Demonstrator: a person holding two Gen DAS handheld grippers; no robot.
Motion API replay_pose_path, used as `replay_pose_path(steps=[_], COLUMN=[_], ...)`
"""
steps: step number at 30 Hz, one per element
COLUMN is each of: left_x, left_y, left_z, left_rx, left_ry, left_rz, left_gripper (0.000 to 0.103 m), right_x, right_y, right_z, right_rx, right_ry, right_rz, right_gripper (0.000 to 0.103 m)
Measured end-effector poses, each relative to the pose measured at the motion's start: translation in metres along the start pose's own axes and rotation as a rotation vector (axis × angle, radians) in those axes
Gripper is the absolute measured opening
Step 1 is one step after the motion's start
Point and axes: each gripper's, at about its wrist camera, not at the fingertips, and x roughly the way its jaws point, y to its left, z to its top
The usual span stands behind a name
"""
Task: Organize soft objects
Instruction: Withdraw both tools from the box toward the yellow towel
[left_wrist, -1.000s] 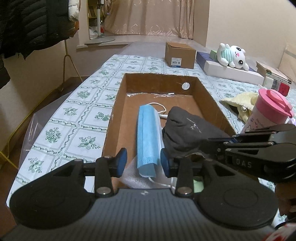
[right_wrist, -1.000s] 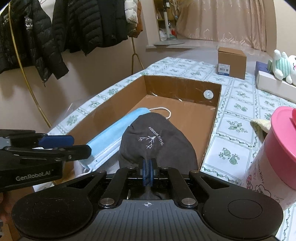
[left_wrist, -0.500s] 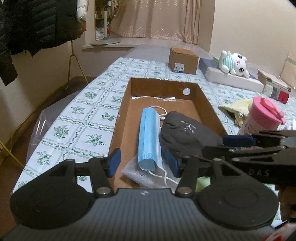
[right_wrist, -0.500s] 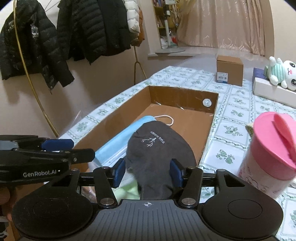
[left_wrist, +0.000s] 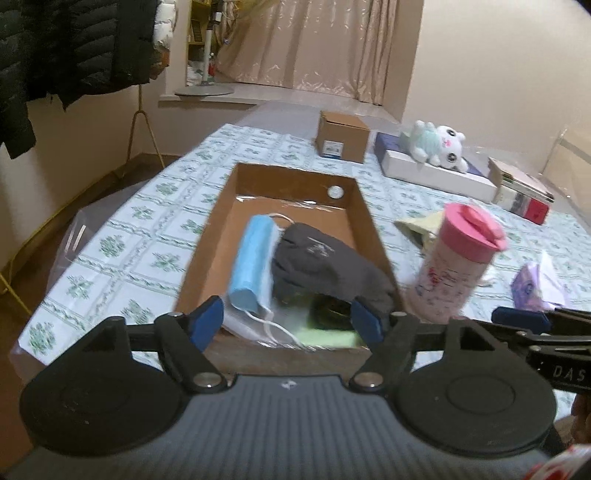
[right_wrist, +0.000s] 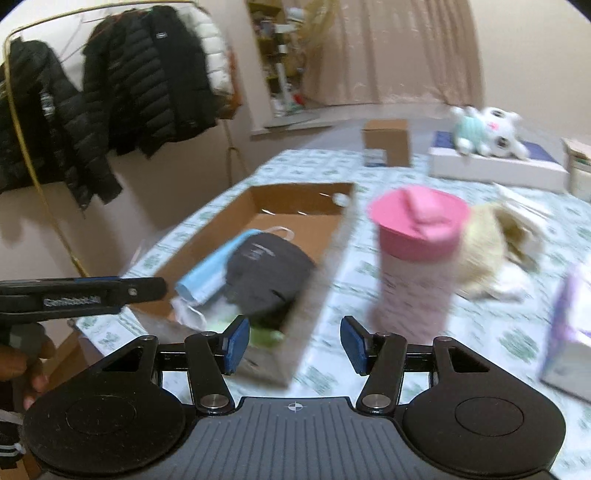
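A brown cardboard box (left_wrist: 373, 236) lies on the patterned tablecloth and shows in the right wrist view (right_wrist: 332, 254) too. Inside lie a blue face mask (left_wrist: 251, 266), a dark grey cloth (left_wrist: 325, 266) and something light green (left_wrist: 332, 336) at the near end. In the right wrist view the blue mask (right_wrist: 210, 277) and grey cloth (right_wrist: 269, 273) are blurred. My left gripper (left_wrist: 290, 323) is open and empty, just short of the box's near end. My right gripper (right_wrist: 295, 345) is open and empty, over the box's near right corner. A yellowish cloth (right_wrist: 491, 243) lies behind the pink cup.
A pink-lidded cup (left_wrist: 458, 266) stands right of the box; it also shows in the right wrist view (right_wrist: 417, 266). A purple packet (left_wrist: 535, 284), a small carton (left_wrist: 343, 136), a plush toy (left_wrist: 436, 146) on flat boxes and books (left_wrist: 524, 192) sit farther back. Black jackets (right_wrist: 140, 85) hang left.
My right gripper let go of the grey cloth, opened wide and pulled back to the right. My left gripper opened wider and drew back from the box. The grey cloth now rests in the box.
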Motion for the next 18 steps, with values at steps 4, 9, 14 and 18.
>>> replay_pose_path(steps=[4, 9, 14, 18], left_x=[-0.006, -0.008, -0.008, -0.009], left_y=[-0.021, -0.048, -0.078, -0.099], left_z=[-0.009, -0.016, -0.021, -0.023], left_rx=[0.003, 0.008, 0.059, 0.102], left_ry=[0.012, 0.021, 0.022, 0.001], left_rz=[-0.031, -0.063, -0.092, -0.111], left_gripper=[0.082, 0.083, 0.083, 0.083], right_x=[-0.025, -0.054, -0.078, -0.091], right_y=[-0.027, -0.054, -0.076, -0.09], right_z=[-0.008, -0.014, -0.021, -0.026], right_rx=[0.041, 0.082, 0.118, 0.149], right_ry=[0.008, 0.005, -0.005, -0.01], right_rz=[-0.067, -0.128, -0.177, -0.207], right_gripper=[0.056, 0.058, 0.062, 0.063])
